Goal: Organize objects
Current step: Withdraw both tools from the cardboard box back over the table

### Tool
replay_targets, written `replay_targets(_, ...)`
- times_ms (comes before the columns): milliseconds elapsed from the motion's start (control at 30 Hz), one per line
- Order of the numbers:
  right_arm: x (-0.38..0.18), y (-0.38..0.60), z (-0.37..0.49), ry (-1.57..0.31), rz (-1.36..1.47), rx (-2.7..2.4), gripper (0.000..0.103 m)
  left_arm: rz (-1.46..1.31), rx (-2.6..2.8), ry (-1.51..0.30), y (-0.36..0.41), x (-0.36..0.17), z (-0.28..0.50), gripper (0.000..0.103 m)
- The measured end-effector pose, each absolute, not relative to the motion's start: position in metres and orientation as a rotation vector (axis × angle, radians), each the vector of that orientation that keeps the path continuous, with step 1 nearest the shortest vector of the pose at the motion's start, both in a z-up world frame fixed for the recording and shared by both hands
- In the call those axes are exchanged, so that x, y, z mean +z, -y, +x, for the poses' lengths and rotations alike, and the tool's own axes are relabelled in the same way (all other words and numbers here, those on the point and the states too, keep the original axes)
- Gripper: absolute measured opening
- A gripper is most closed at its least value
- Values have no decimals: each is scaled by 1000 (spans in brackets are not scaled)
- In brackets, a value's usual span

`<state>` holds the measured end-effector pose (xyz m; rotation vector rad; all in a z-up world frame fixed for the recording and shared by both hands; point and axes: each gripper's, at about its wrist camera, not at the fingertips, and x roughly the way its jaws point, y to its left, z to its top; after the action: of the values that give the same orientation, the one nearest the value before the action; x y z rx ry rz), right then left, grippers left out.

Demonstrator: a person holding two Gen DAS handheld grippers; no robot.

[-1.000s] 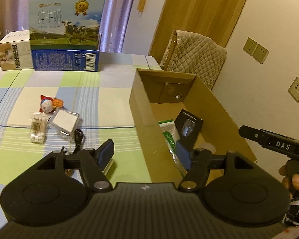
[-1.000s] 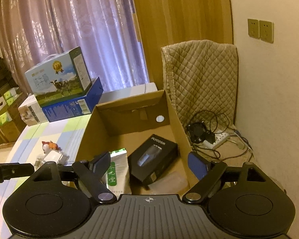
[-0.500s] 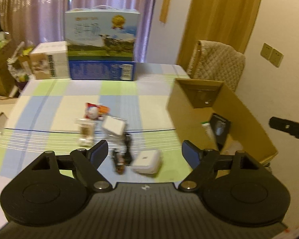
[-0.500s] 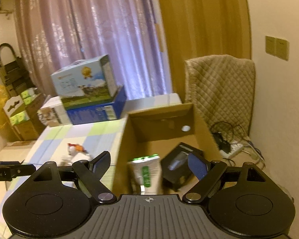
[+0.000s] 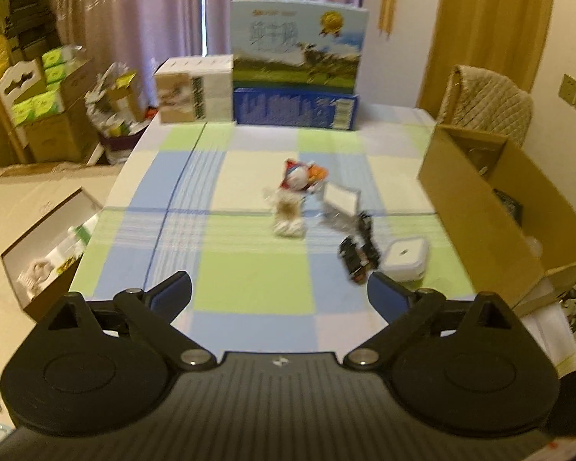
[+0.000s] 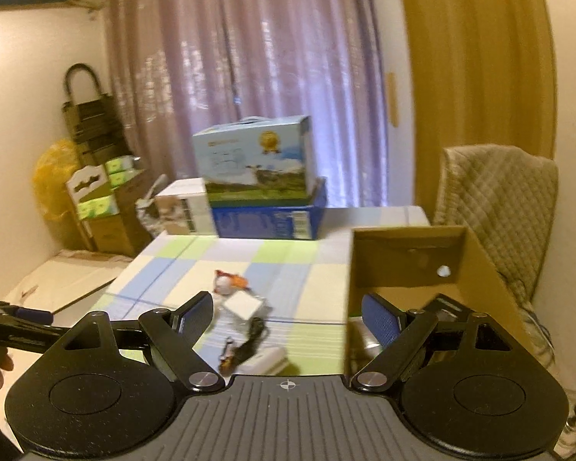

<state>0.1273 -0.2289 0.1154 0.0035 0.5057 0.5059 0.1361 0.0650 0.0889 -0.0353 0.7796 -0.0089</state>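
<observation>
Small items lie in a cluster on the checked tablecloth (image 5: 249, 280): a red-and-white toy (image 5: 301, 174), a clear bag of cotton swabs (image 5: 288, 215), a white flat packet (image 5: 341, 199), a black cable (image 5: 359, 247) and a white square case (image 5: 405, 255). An open cardboard box (image 5: 476, 207) stands at the table's right side with a black box (image 5: 510, 201) inside. My left gripper (image 5: 278, 294) is open above the near table edge, empty. My right gripper (image 6: 288, 313) is open and empty, held high in front of the cardboard box (image 6: 414, 261) and the white flat packet (image 6: 244, 304).
A milk carton case (image 5: 297, 57) on a blue box (image 5: 295, 109) and a white carton (image 5: 194, 90) stand at the table's far edge. A quilted chair back (image 5: 487, 100) is behind the cardboard box. An open box (image 5: 46, 242) and stacked cartons (image 5: 42, 115) are on the floor left.
Both grippers pulled back and up away from the cardboard box. The left view swung left, from the box interior to the item cluster. Both stayed open.
</observation>
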Motion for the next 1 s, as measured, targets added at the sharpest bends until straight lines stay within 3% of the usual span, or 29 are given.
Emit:
replay_targets(400, 35, 164, 130, -606, -103, 560, 82, -31, -16, -830, -84, 56, 145, 98)
replay_targets(1000, -54, 127, 198, -668, -324, 506, 82, -71, -119, -896, -74, -12, 226, 98)
